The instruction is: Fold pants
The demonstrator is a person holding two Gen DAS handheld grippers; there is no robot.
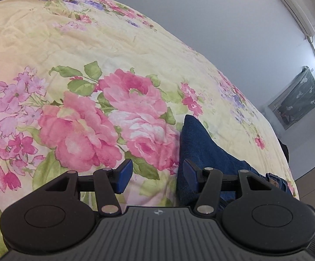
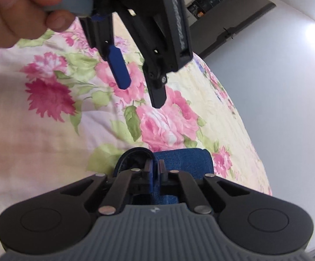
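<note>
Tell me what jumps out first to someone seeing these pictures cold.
The big pink roses on the floral bedspread fill both views. Dark blue jeans lie on it; the right gripper is shut on their fabric, and the left gripper hangs open above the bed.

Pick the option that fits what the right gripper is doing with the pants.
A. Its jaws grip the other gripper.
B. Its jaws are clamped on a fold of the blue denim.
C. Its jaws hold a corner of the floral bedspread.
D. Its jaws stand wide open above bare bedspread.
B: in the right wrist view the right gripper has its jaws closed together with blue denim of the pants pinched between them.
</note>
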